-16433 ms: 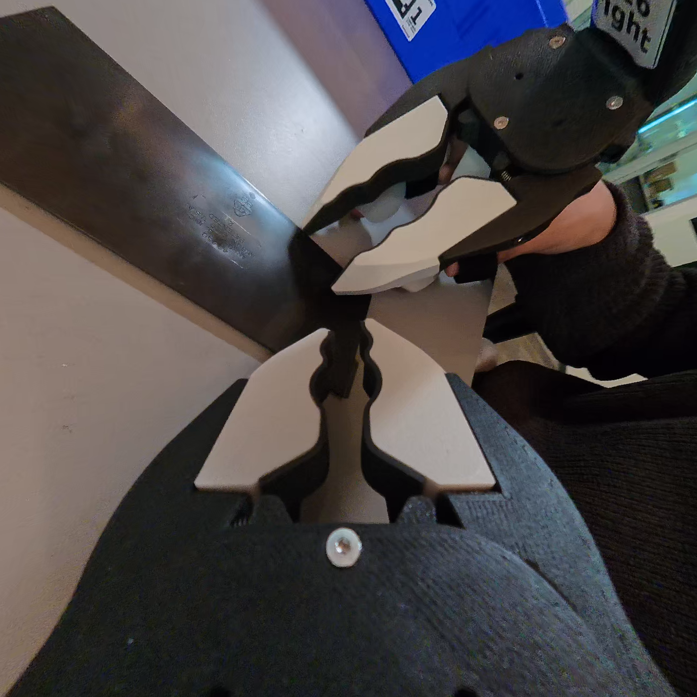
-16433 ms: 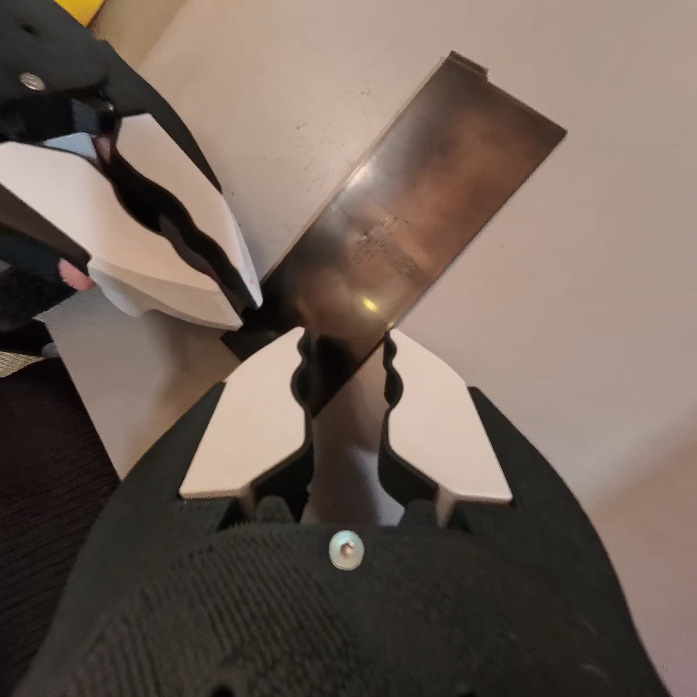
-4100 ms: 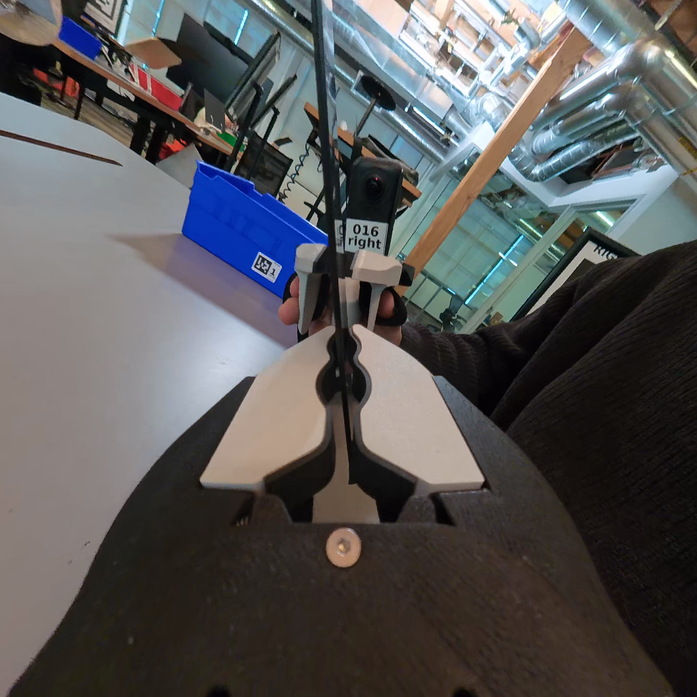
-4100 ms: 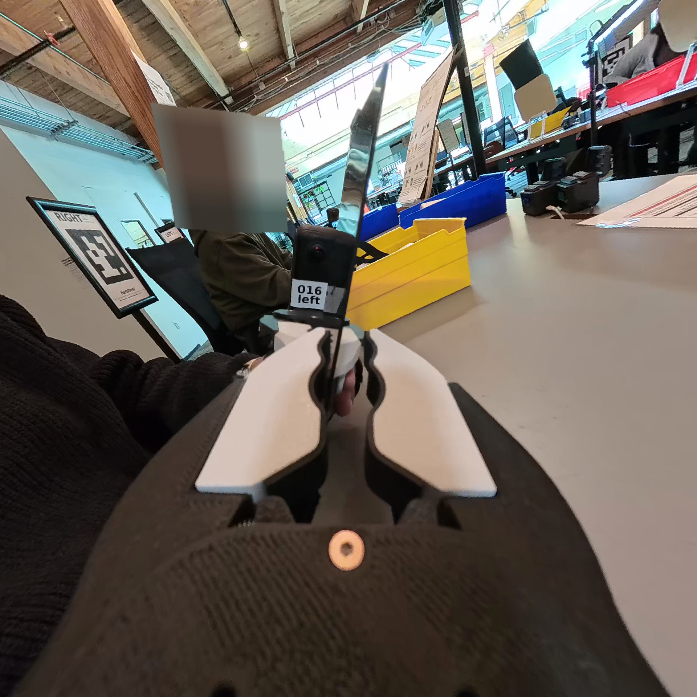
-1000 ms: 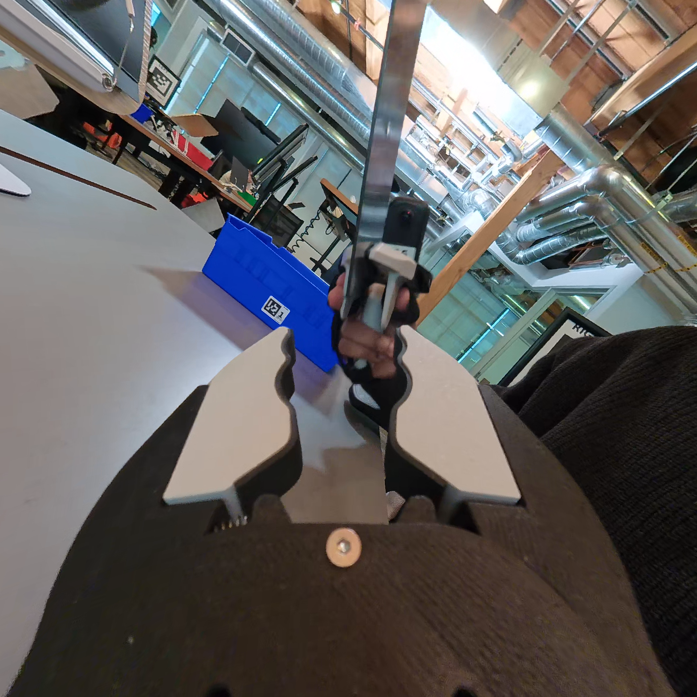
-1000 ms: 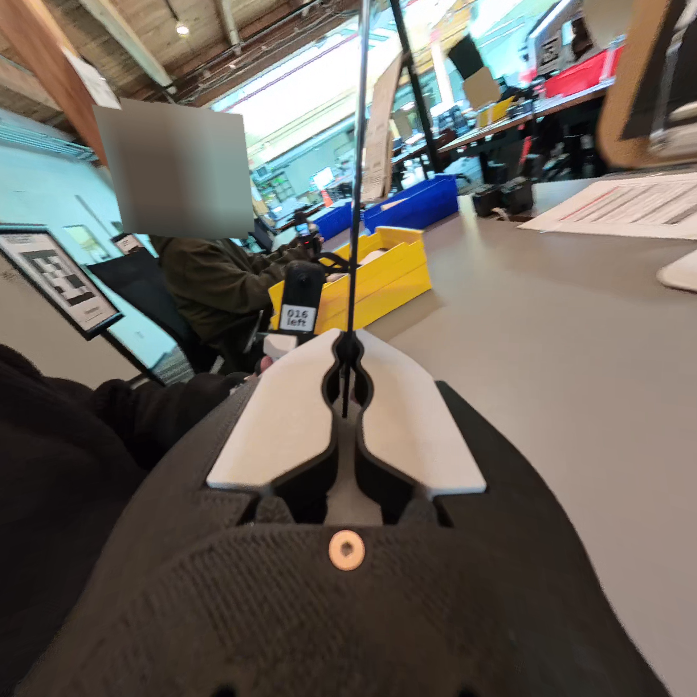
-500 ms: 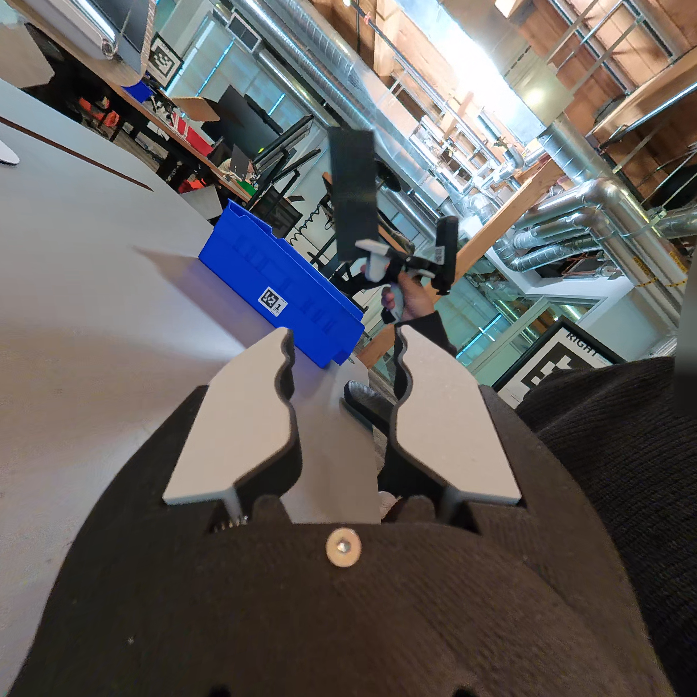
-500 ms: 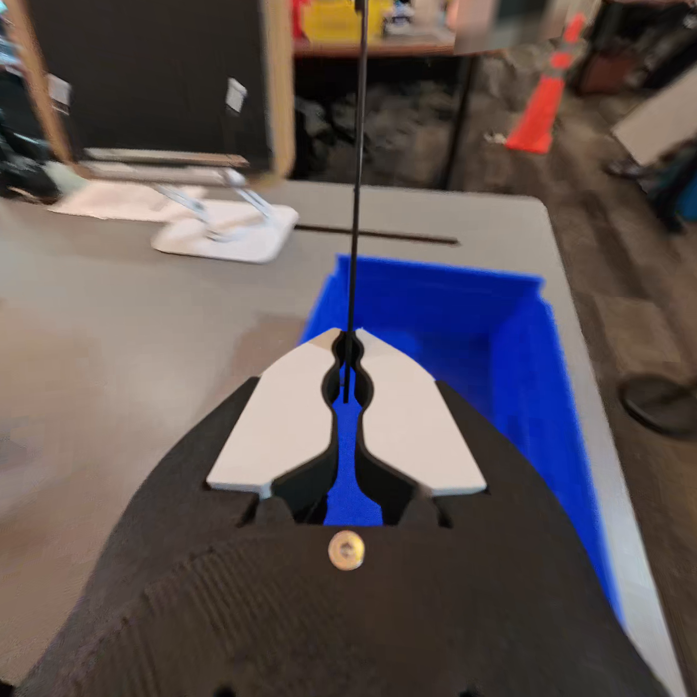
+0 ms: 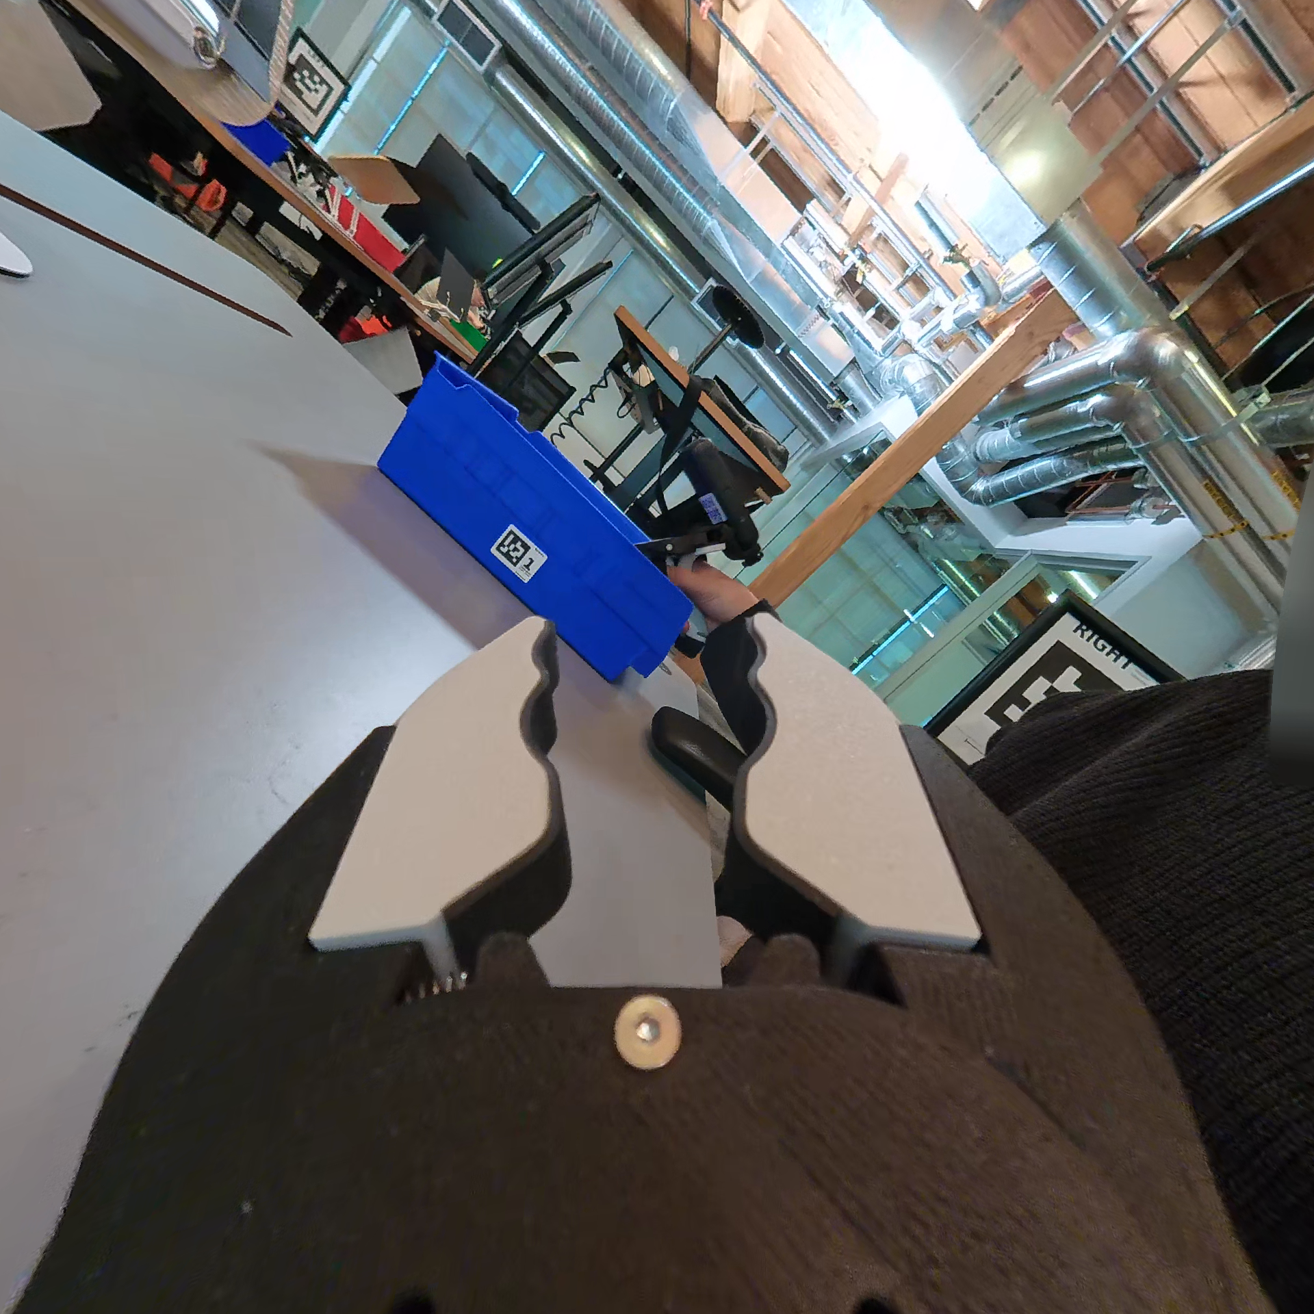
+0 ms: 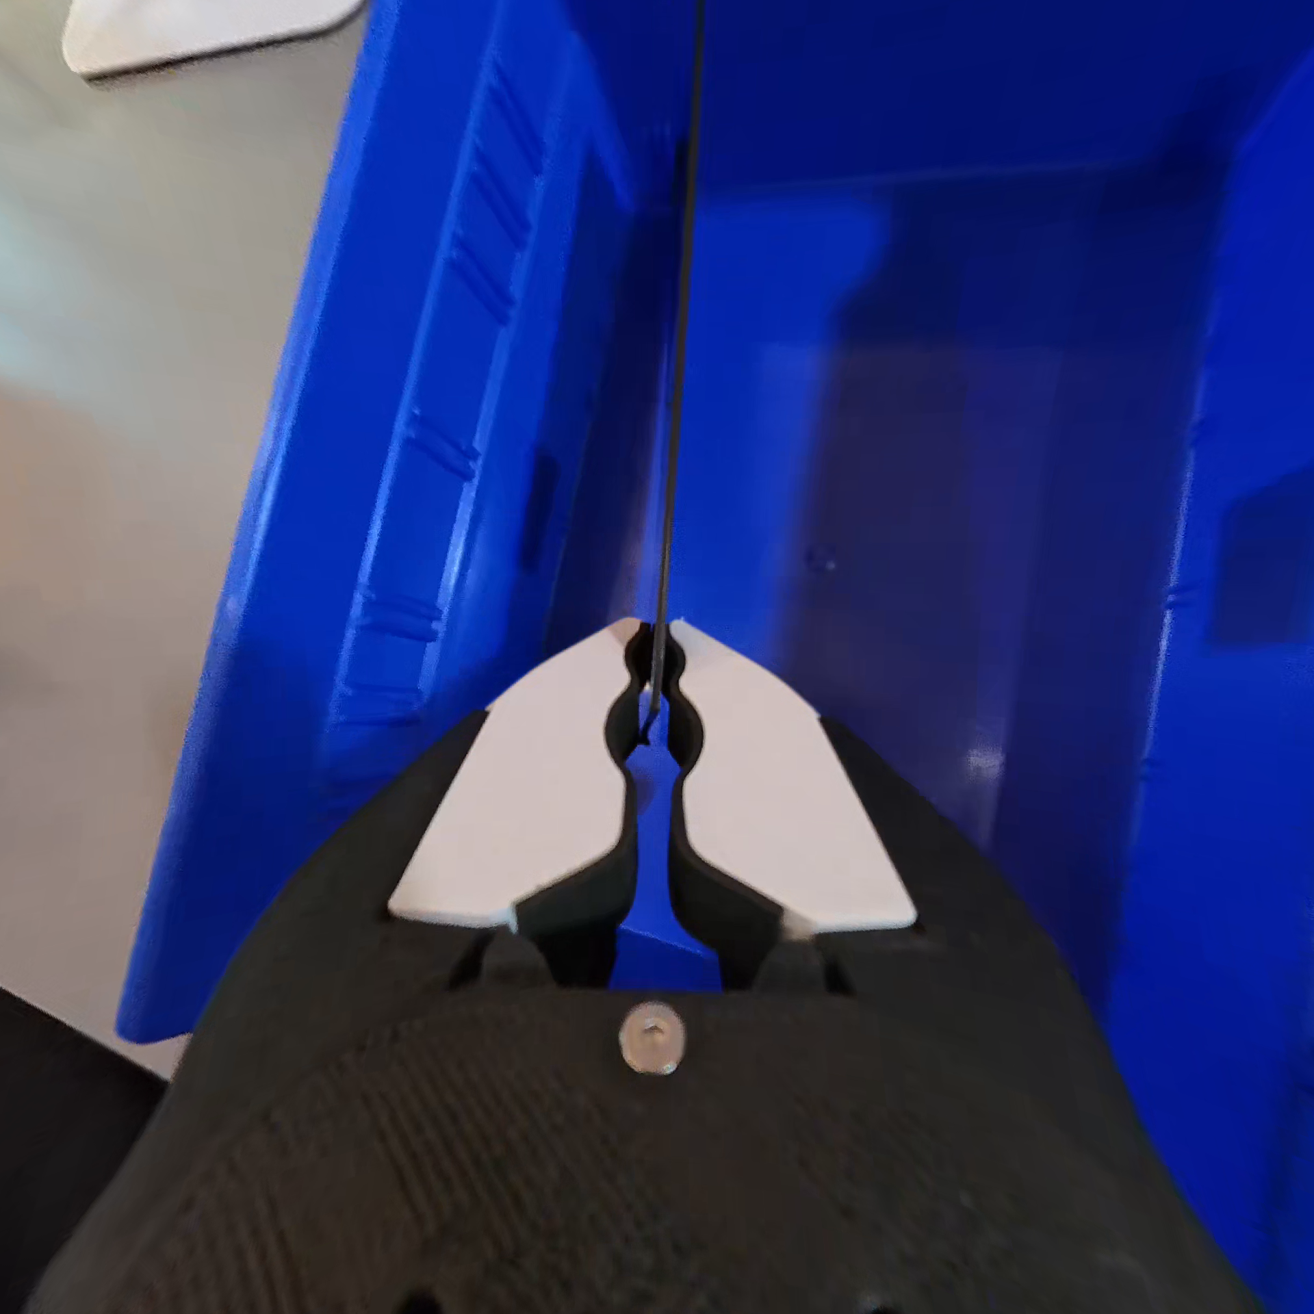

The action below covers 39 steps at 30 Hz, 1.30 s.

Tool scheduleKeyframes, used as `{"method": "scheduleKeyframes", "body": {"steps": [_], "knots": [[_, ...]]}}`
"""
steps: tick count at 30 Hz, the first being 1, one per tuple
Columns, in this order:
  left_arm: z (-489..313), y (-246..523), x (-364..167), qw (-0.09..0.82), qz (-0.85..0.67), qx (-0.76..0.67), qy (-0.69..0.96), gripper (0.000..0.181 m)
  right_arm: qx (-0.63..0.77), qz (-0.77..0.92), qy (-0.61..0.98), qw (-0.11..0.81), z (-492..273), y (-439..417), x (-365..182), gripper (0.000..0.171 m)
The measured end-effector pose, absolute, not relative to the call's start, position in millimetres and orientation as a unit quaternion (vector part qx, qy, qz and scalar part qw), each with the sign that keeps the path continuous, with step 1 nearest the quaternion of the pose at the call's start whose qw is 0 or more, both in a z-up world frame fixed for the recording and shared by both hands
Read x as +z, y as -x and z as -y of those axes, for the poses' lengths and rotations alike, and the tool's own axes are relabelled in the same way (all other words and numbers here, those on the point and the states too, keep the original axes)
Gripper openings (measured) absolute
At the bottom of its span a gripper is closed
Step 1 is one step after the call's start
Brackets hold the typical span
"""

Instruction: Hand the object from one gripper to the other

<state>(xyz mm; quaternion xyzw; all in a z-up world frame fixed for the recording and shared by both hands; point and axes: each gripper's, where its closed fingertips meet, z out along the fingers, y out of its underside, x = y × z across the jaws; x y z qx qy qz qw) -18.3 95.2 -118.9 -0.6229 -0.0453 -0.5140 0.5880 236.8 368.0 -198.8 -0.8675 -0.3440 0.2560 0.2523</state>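
The object is a thin black flat plate [image 10: 681,284], seen edge-on in the right wrist view. My right gripper [image 10: 660,629] is shut on its near end and holds it over the inside of a blue bin [image 10: 441,355], pointing down into it. My left gripper [image 9: 650,626] is open and empty above the grey table [image 9: 178,569]. In the left wrist view the right gripper [image 9: 700,547] shows far off at the near end of the blue bin [image 9: 512,512], held by a hand. Little of the plate shows there.
A white stand base [image 10: 199,28] lies on the table left of the bin. A person's dark sleeve [image 9: 1138,853] fills the right of the left wrist view. A framed marker sign [image 9: 1052,682] stands behind, with desks and monitors beyond the table. Left tips to right tips: about 40 cm.
The right gripper has swung the plate from upright above the bin down into it. The left gripper has stayed open and empty, barely moving.
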Motion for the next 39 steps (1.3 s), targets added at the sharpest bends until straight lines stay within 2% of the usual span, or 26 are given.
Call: {"method": "scheduleKeyframes", "body": {"steps": [1, 6, 12, 23, 26, 30, 35, 39], "knots": [[-95, 18, -118, 0.588, 0.046, -0.517, 0.621, 0.05, 0.255, 0.346, 0.868, 0.247, -367, -237, -202, 0.003], [-93, 17, -117, 0.589, 0.042, -0.515, 0.621, 0.049, 0.227, 0.36, 0.871, 0.246, -367, -237, -208, 0.008], [-94, 17, -118, 0.587, 0.043, -0.515, 0.623, 0.049, 0.185, 0.367, 0.877, 0.248, -370, -244, -214, 0.027], [-95, 15, -121, 0.585, 0.04, -0.508, 0.631, 0.048, 0.112, 0.374, 0.88, 0.272, -380, -261, -212, 0.035], [-94, 15, -121, 0.586, 0.039, -0.506, 0.632, 0.048, 0.082, 0.374, 0.863, 0.329, -389, -261, -189, 0.033], [-95, 15, -123, 0.583, 0.041, -0.506, 0.634, 0.048, 0.112, 0.392, 0.807, 0.427, -377, -230, -136, 0.029], [-95, 15, -123, 0.583, 0.046, -0.504, 0.635, 0.047, 0.173, 0.464, 0.709, 0.502, -322, -166, -80, 0.024], [-95, 16, -122, 0.585, 0.049, -0.503, 0.634, 0.047, 0.267, 0.519, 0.635, 0.507, -256, -105, -66, 0.019]]}}
